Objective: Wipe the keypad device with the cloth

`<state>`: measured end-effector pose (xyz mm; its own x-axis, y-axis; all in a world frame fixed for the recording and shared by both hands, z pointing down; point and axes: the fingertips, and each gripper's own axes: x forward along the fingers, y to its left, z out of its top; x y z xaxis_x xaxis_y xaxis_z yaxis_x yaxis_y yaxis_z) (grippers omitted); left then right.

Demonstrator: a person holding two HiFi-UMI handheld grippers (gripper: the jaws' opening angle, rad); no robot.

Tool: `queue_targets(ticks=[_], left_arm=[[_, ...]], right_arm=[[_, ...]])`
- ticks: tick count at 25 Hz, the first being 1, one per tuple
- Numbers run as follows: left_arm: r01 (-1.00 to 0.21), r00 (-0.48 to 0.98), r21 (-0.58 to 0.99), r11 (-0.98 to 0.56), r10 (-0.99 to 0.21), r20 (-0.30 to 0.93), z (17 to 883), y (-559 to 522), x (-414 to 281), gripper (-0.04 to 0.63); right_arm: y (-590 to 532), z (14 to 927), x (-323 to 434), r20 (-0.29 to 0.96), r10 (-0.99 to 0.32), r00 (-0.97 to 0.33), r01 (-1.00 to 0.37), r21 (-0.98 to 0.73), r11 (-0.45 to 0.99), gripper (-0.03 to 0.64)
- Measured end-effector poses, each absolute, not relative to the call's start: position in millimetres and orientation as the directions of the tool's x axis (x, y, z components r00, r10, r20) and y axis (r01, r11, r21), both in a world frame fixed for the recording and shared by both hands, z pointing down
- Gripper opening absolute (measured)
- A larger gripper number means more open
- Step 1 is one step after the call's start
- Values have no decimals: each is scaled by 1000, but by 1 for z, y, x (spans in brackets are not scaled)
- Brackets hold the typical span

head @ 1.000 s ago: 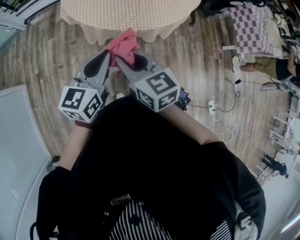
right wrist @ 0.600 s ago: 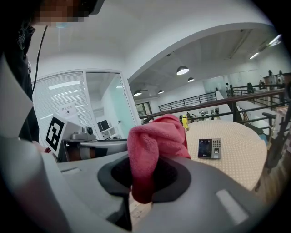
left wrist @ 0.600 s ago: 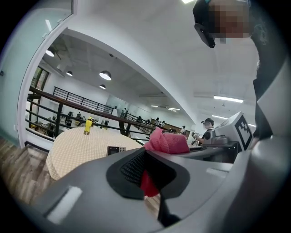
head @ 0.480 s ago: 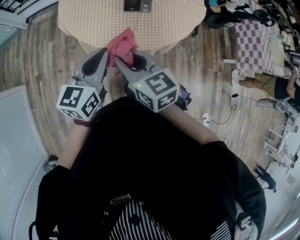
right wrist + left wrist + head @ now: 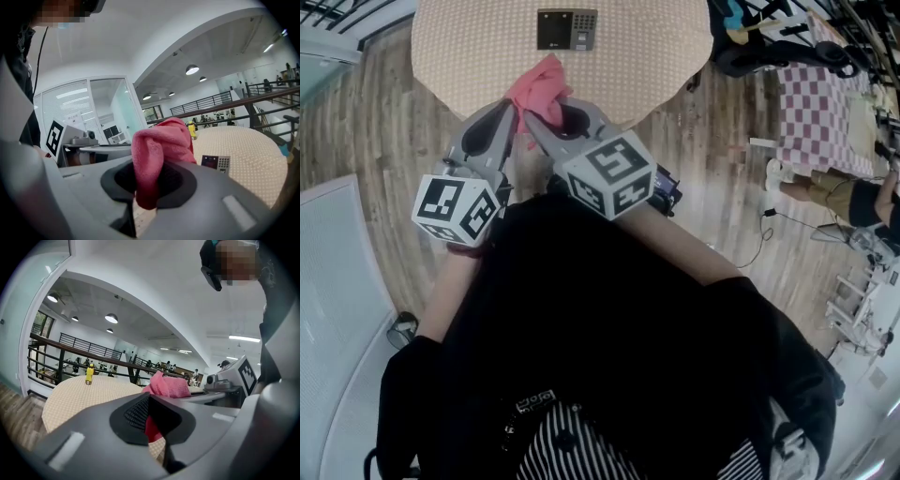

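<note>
The keypad device, a dark flat box with a screen and buttons, lies on the round table with a beige dotted cover; it also shows in the right gripper view. A crumpled pink cloth hangs at the table's near edge. My right gripper is shut on the cloth, which bulges up between the jaws. My left gripper sits tip to tip with it, jaws closed with red cloth showing in the gap.
A small yellow bottle stands on the far side of the table. The floor is wood planks. To the right lie cables, a chequered cloth and another person's legs. A white panel is at left.
The table has come closer and the keypad device has come into view on it. Both grippers with the pink cloth now reach the table's near edge, still held together.
</note>
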<state>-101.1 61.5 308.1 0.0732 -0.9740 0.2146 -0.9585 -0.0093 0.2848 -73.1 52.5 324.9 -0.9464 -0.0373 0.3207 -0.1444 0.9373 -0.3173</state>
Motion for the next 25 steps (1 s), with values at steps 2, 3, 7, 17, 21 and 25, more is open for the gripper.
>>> queue_targets(ticks=[2, 3, 7, 17, 21, 25], left_arm=[[-960, 77, 280, -15, -974, 211, 306, 51, -97, -8], [-960, 79, 280, -17, -974, 211, 307, 46, -96, -8], [-959, 86, 282, -21, -972, 219, 310, 32, -101, -8], [-966, 109, 252, -53, -971, 214, 296, -1, -106, -8], [-963, 158, 249, -102, -963, 216, 294, -26, -111, -8], [-953, 215, 257, -158, -953, 211, 293, -55, -120, -8]], right_arm=[[40, 325, -74, 316, -32, -948, -138, -319, 938, 75], [35, 326, -76, 315, -30, -949, -135, -318, 938, 75], [24, 328, -80, 310, -27, -950, -131, -322, 938, 75], [-8, 315, -87, 284, -34, -958, -126, -314, 941, 75], [-32, 314, -92, 282, -78, -956, -169, -314, 934, 75], [-60, 312, -101, 290, -135, -948, -226, -311, 923, 75]])
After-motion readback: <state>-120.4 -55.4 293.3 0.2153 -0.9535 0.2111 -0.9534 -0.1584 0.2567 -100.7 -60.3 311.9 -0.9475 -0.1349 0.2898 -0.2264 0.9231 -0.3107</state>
